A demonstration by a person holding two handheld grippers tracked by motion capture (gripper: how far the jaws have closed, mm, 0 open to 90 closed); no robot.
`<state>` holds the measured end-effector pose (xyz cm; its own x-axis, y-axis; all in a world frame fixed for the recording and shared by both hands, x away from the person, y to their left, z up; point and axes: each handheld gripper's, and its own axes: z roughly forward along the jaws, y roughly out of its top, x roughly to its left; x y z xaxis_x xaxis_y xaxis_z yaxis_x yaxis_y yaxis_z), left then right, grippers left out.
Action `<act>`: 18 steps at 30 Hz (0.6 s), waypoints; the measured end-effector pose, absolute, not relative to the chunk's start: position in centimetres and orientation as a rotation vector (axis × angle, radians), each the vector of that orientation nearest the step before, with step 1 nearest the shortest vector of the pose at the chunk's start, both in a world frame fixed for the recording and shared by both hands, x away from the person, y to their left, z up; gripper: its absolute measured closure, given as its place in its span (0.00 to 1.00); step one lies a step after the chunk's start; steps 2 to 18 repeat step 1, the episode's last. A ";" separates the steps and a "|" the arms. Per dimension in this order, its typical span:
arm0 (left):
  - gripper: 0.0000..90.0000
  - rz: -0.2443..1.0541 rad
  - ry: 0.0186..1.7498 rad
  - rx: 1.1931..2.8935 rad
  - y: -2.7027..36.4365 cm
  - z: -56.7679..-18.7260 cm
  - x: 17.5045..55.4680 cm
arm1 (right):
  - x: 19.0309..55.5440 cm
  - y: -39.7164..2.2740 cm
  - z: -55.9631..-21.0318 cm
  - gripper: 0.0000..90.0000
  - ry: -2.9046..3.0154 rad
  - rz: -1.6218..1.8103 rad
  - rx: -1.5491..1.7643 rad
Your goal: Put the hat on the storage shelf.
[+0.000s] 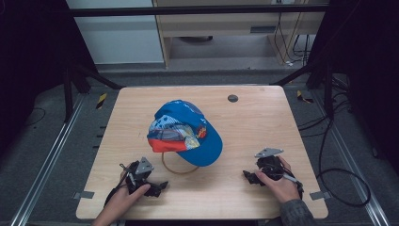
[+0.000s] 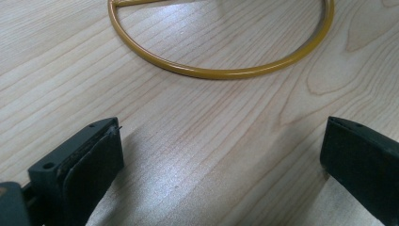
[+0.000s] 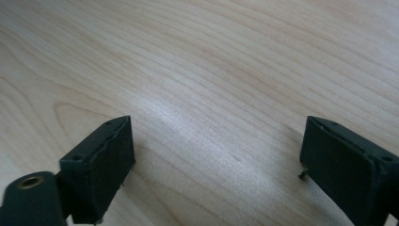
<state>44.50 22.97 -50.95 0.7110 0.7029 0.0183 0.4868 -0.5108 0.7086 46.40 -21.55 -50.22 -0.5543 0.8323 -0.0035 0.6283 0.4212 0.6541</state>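
One cap (image 1: 186, 132) sits mid-bench (image 1: 254, 122), its brim over one yellow ring (image 2: 221, 70) lying flat just nearer the person. Two hand-held grippers rest near the front edge: the left hand-held gripper (image 1: 157, 187) close to the ring, the right hand-held gripper (image 1: 248, 177) well apart, both with jaws spread and empty.

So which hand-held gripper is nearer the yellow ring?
Left. The left hand-held gripper sits just short of the yellow ring, jaws open toward it; the right hand-held gripper is farther off, across bare table.
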 end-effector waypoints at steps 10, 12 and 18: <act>0.00 0.398 0.900 2.214 23.0 -50.9 44.5 | 46.4 -21.5 -50.3 0.11 2.341 0.883 1.264; 0.00 0.398 0.900 2.214 23.0 -50.9 44.5 | 46.4 -21.5 -50.3 0.11 2.341 0.883 1.264; 0.00 0.398 0.900 2.214 23.0 -50.9 44.5 | 46.4 -21.5 -50.3 0.11 2.341 0.883 1.264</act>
